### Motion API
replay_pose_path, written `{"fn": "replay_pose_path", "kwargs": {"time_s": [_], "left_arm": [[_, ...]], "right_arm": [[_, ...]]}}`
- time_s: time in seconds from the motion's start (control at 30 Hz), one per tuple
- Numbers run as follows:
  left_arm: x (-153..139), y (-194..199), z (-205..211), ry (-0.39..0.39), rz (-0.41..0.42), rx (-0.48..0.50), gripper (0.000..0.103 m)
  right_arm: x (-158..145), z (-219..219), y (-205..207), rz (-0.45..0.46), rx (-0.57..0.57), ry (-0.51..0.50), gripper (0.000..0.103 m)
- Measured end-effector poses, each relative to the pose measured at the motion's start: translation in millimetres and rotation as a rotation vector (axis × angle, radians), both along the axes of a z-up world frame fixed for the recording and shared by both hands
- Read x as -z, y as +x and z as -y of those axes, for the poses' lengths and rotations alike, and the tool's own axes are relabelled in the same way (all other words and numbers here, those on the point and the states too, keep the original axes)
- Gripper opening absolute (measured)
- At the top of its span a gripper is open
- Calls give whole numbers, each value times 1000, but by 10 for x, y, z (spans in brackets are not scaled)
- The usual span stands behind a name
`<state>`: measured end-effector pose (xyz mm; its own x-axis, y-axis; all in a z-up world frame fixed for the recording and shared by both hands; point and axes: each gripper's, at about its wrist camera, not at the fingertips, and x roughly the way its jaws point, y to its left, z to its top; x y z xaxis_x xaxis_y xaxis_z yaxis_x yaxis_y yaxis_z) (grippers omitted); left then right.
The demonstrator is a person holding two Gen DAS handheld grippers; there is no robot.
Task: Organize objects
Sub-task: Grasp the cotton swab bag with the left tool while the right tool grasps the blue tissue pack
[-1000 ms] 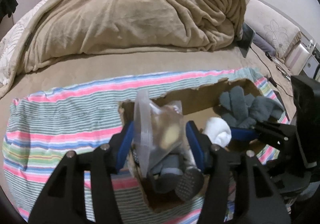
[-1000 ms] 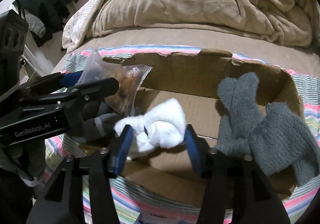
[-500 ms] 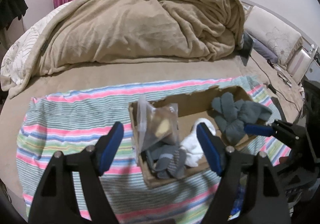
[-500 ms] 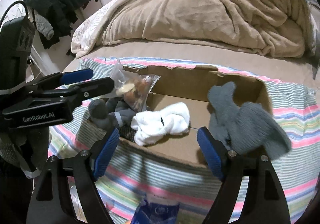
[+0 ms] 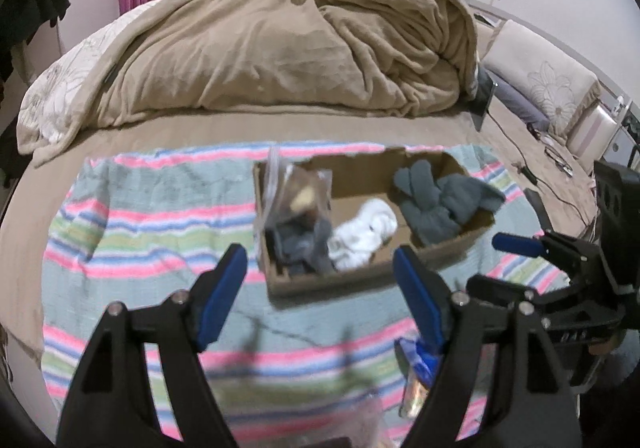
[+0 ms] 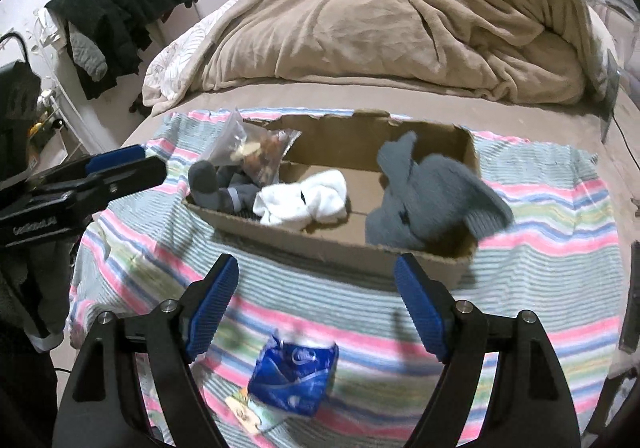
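Note:
A shallow cardboard box (image 5: 360, 282) (image 6: 340, 248) lies on a striped towel (image 5: 132, 232) (image 6: 540, 248) on the bed. In it are a clear plastic bag of snacks (image 5: 298, 191) (image 6: 256, 147), dark grey socks (image 5: 300, 248) (image 6: 224, 187), a white sock bundle (image 5: 364, 232) (image 6: 304, 201) and grey knit gloves (image 5: 436, 199) (image 6: 424, 199). My left gripper (image 5: 320, 288) is open and empty, in front of the box. My right gripper (image 6: 316, 300) is open and empty, above a blue packet (image 6: 292, 372) (image 5: 420, 372) on the towel.
A heaped beige duvet (image 5: 280, 47) (image 6: 400, 19) fills the far side of the bed. Dark clothes (image 6: 120, 3) hang on a rack at the left. Pillows (image 5: 552, 87) and cables (image 5: 520, 167) lie at the right.
Both grippers opened, letting go of the plastic bag and the white sock bundle in the box, and pulled back toward the near edge of the towel.

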<state>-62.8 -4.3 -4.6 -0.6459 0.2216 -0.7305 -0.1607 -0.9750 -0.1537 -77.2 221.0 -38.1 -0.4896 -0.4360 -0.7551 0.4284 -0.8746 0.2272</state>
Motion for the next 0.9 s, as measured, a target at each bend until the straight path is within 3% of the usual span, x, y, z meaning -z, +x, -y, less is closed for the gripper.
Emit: {"fn": "replay_pose_path", "kwargs": {"time_s": [0.47,0.9], "left_arm": [[310,444,-91,13,89,-31,77],[673,683,-243,10,194,-16,77]], "right_arm": [[62,-115,275,16,-6,-6,83],[317,7,391,50,-39,39,83]]}}
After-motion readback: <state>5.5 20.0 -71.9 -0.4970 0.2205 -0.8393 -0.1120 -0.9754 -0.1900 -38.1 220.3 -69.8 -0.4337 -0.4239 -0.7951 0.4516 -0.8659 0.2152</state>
